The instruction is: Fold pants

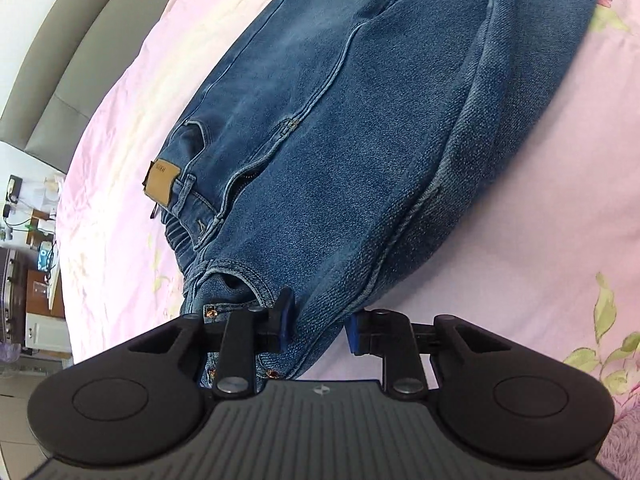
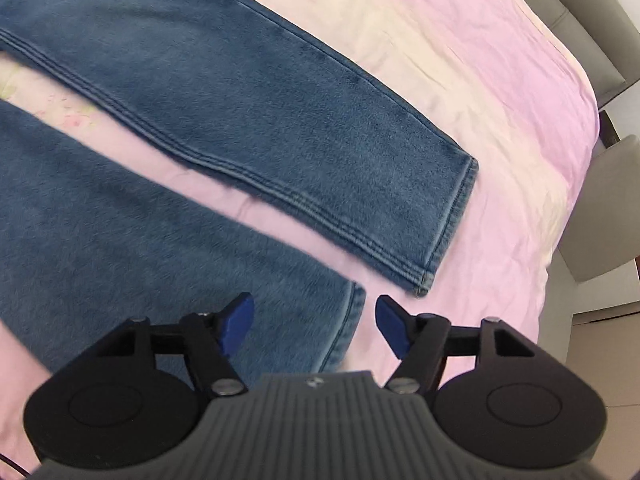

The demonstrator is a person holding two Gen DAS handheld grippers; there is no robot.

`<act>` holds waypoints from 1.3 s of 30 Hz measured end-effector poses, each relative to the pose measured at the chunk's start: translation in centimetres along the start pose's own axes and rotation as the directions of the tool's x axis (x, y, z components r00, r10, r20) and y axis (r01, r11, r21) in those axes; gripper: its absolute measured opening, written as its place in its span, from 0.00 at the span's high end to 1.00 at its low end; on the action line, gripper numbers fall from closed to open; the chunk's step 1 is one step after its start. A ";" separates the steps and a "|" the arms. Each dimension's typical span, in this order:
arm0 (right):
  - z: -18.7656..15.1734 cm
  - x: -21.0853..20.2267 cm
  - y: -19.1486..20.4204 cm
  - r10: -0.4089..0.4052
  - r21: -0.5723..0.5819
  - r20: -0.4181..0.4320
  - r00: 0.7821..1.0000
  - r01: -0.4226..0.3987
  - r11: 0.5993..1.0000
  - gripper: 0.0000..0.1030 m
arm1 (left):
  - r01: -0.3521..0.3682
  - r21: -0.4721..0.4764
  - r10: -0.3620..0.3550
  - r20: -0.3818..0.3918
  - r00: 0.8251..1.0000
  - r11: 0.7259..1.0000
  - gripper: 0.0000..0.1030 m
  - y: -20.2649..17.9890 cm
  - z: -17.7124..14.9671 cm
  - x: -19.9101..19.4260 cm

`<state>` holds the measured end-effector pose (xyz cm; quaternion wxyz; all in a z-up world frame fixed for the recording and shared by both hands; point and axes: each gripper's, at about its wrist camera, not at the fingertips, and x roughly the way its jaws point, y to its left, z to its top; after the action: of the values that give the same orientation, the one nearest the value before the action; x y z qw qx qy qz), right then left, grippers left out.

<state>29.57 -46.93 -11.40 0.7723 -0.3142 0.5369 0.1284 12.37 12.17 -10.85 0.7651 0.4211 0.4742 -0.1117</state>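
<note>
Blue jeans (image 1: 320,140) lie on a pink bedsheet (image 1: 520,240), with a tan leather patch (image 1: 162,184) showing at the waistband. My left gripper (image 1: 320,322) is shut on a bunched fold of denim at the waist end, a blue pad pressing on each side. In the right wrist view the two legs lie spread apart: the far leg (image 2: 280,140) runs flat to its hem, and the near leg (image 2: 160,260) ends just below my right gripper (image 2: 314,312). That gripper is open, its blue pads apart above the near leg's hem corner (image 2: 358,300), touching nothing.
A grey padded bed frame (image 1: 60,60) curves round the mattress edge (image 2: 600,20). A cluttered side table (image 1: 32,220) stands beyond the bed on the left. A fuzzy purple fabric (image 1: 624,440) lies at the lower right. Pink sheet (image 2: 480,120) shows past the hems.
</note>
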 end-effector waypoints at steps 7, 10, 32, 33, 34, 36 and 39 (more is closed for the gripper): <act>0.8 5.8 -2.1 0.110 0.137 -0.091 0.990 -0.097 0.986 0.20 | 0.013 -0.034 -0.014 -0.042 0.999 0.999 0.71 0.1 0.4 0.3; 0.4 6.0 -2.2 0.174 0.176 -0.068 0.982 -0.160 0.971 0.40 | 0.019 -0.049 -0.021 -0.054 0.998 0.999 0.72 0.2 0.6 0.6; -4.1 -11.8 -2.1 -0.129 0.108 0.229 0.965 0.107 0.988 1.00 | -0.105 -0.245 0.116 0.031 0.993 0.964 0.76 3.8 2.9 -5.0; -4.0 -12.4 -2.4 -0.149 0.121 0.239 0.960 0.123 0.985 1.00 | -0.109 -0.260 0.122 0.034 0.992 0.960 0.76 4.5 3.3 -5.2; -4.0 -12.9 -2.7 -0.164 0.135 0.245 0.955 0.134 0.982 1.00 | -0.110 -0.276 0.125 0.039 0.991 0.955 0.76 5.3 3.7 -5.4; -3.5 -13.6 -3.3 -0.192 0.160 0.256 0.947 0.155 0.975 1.00 | -0.108 -0.309 0.129 0.048 0.990 0.945 0.77 6.9 4.9 -5.6; -2.4 -13.7 -4.2 -0.234 0.188 0.259 0.937 0.189 0.964 1.00 | -0.119 -0.337 0.144 0.050 0.988 0.934 0.77 9.1 7.1 -5.4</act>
<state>24.67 -49.81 1.99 0.8722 -0.2859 0.3945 0.0436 19.24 11.25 -0.17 0.8480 0.3123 0.4282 0.0060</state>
